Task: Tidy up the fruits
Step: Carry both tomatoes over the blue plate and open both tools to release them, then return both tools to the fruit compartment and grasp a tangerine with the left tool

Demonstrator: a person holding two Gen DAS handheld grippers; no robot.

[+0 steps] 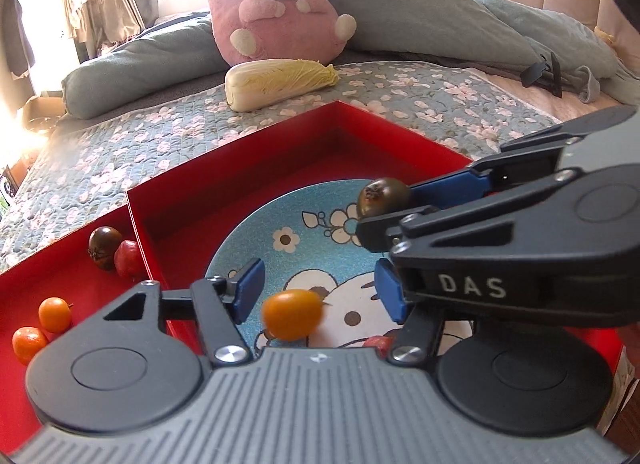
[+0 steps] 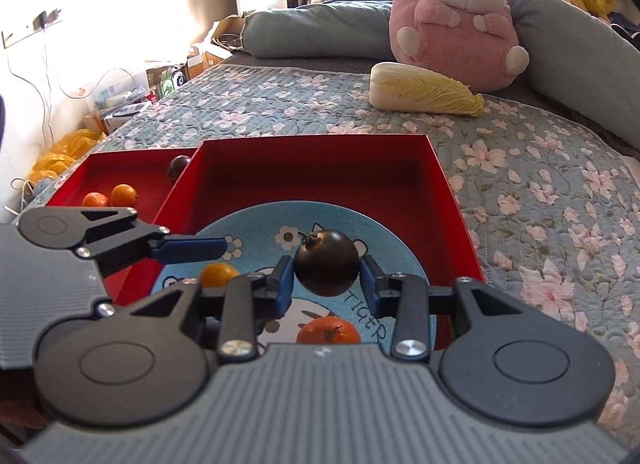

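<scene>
So it looks roughly half done to me. Nearest the cameras, the blue cartoon plate [image 2: 248, 219] sits inside the bigger red box [image 2: 312, 167] on the bed [image 2: 540, 191], and there's already a small orange fruit [image 2: 329, 331] on its near edge. The left hand-held gripper [image 1: 318, 290] has its pads spread apart with a yellow-orange cherry tomato [image 1: 293, 314] between them, not pinched; it's blurry in the left wrist view, so I'd guess it's dropping or rolling onto the plate, can't swear to it. The right hand-held gripper [image 2: 327, 270] is clamped on a dark tomato [image 2: 327, 262], holding it just above the middle of the plate, so that one isn't down yet. Further out, the shallower red tray [image 1: 24, 276] butted against the box's left wall has leftovers: two orange fruits [image 1: 42, 330] near its front, plus another dark tomato [image 1: 105, 247] and a red fruit [image 1: 128, 259] tucked against the dividing wall. I reckon those four are what's left to move, assuming everything goes on the plate. Way at the back there's a napa cabbage [image 1: 280, 81] lying on the quilt in front of a pink plush [image 1: 280, 7]; no idea if that counts.
</scene>
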